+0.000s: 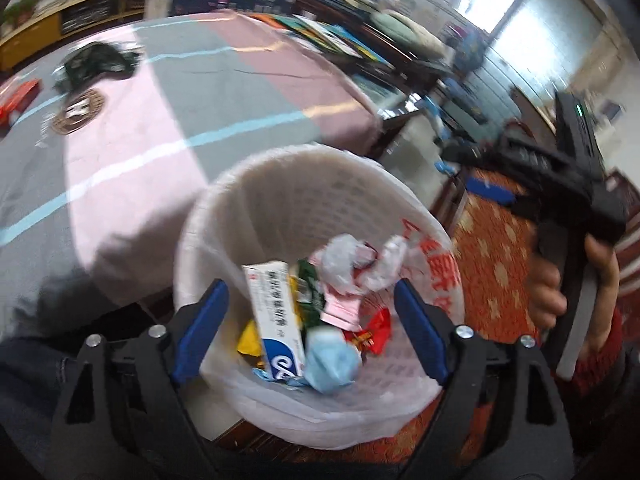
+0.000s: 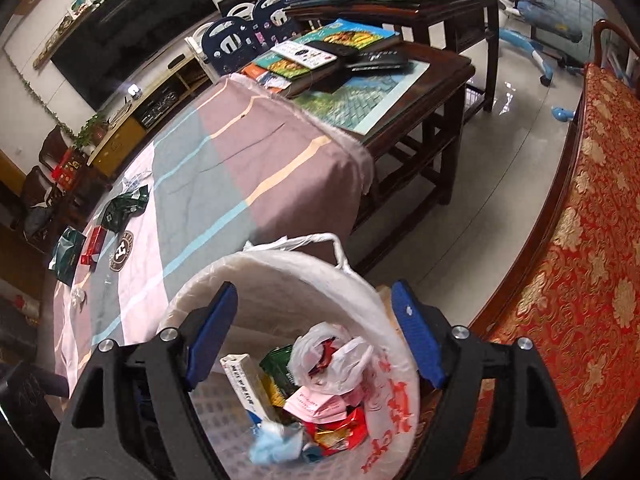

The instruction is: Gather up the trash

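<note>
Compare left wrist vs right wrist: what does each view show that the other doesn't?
Left wrist only: the right gripper seen from outside, held by a hand at the right edge.

Right wrist only: the TV on the wall, the dark side table stacked with books, and the bin bag's knotted handle.

Both: open blue fingers above the white lined bin, with the white box, blue tissue, crumpled plastic bag and red wrapper inside, plus the striped cloth carrying remaining green wrappers.
</note>
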Demonstrator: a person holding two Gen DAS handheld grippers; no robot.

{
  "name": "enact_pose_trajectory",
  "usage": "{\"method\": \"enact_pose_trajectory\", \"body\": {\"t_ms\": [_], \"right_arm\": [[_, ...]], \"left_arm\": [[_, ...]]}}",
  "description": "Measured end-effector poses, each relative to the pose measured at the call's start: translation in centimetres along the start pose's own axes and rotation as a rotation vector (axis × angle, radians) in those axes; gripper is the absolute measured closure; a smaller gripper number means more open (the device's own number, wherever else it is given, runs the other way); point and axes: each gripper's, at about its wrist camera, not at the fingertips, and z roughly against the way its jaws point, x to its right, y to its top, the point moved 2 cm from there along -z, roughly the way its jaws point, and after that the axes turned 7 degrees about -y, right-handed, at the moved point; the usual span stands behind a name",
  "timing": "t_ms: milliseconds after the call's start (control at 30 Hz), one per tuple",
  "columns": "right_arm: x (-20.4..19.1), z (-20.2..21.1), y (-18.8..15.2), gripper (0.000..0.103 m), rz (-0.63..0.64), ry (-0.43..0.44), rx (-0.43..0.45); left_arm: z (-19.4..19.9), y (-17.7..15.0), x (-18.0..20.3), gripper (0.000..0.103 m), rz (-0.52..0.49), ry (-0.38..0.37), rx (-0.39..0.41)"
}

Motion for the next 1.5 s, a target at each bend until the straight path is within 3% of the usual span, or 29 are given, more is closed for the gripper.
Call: {"method": "enact_pose_trajectory", "body": {"t_ms": [200,233,300,367,467,633,833,1033,1500], "right_arm": [[-4.4,-0.4,-1.4,0.025,0.133,0.008,-0.004],[-4.9,-0.4,-1.6,0.025,0.143,0.012,-0.004],[-6.1,-0.5,-1.9,0.025,0.165,0.027,-0.008],[-7.5,-0.6,-2.3,0.025,0.194,0.034,-0.008],[-9.4,-0.6,-2.8,0.025,0.237,0.035,-0.001],[-12.1,-1.2,-3.8,0.025,0.298,0.042,-0.014],[-14.9,-2.0,-5.3,0.025,0.333,0.057,-0.052],[-19.1,-1.3,-6.3,0.025,0.429,0.059,-0.02],[-25.8,-1.3,-7.2,0.025,0.477,0.08,-0.013]], "left_arm": [[2.5,0.5,-4.4,0.016,0.195,-0.005,0.1],[3.4,0.5,-5.0,0.016,0.213,0.027,0.152],[6.4,0.3,-5.7,0.016,0.21,0.165,0.329],[8.4,0.6,-6.0,0.016,0.185,0.29,0.405],[10.3,0.7,-7.1,0.016,0.183,0.479,0.434],[12.5,0.0,-10.2,0.016,0.317,0.53,0.473],[15.4,-1.1,-11.9,0.016,0.351,0.649,0.527],[16.0,-1.3,-13.1,0.016,0.387,0.641,0.541],[15.6,-1.7,-15.4,0.015,0.477,0.602,0.515]]}}
